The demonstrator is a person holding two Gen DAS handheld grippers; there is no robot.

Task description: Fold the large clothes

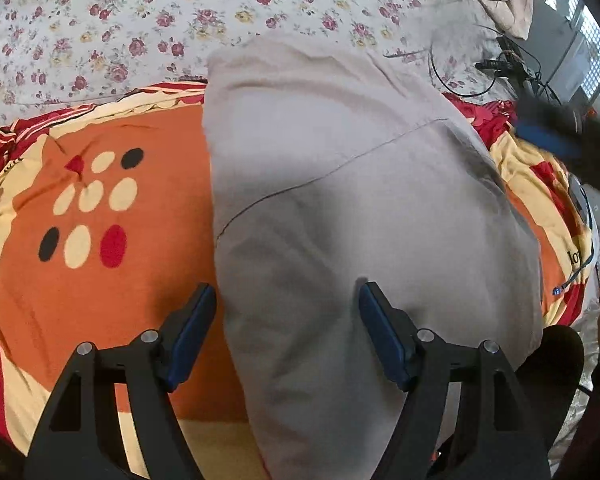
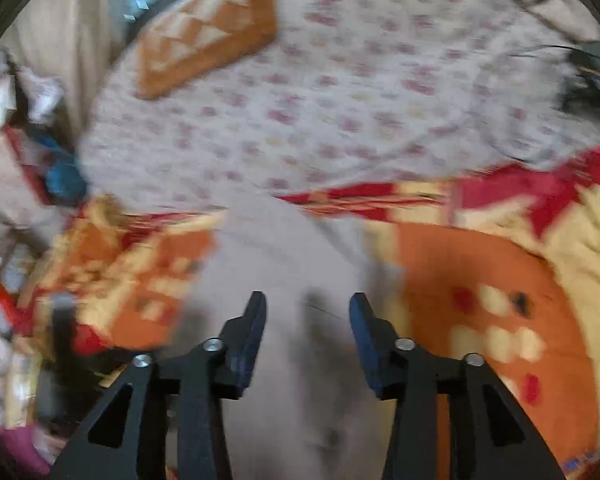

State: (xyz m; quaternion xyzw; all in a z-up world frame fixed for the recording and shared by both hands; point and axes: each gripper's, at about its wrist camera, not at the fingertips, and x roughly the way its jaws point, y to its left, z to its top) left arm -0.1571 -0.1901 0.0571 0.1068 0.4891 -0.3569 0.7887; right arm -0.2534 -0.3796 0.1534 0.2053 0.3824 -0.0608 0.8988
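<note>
At the bottom of the left view, the left claw (image 1: 285, 304) hangs wide, holding nothing, straddling the left edge of the grey garment (image 1: 340, 184): one finger over the orange blanket (image 1: 99, 280), the other over the cloth. The garment lies as a long strip from bottom centre to upper centre, a seam crossing it diagonally. At the bottom of the blurred right view, the right claw (image 2: 308, 312) is also parted and empty, above the same garment (image 2: 283, 264).

The next fold, I judge, wants both claws lowered to the near hem, each pinching the full thickness of the layers, then carried together toward the far end so the edges meet squarely. Beyond lies the floral sheet (image 1: 139, 20); at the upper right, cables (image 1: 500, 66) sit near the garment's far end and could snag.
</note>
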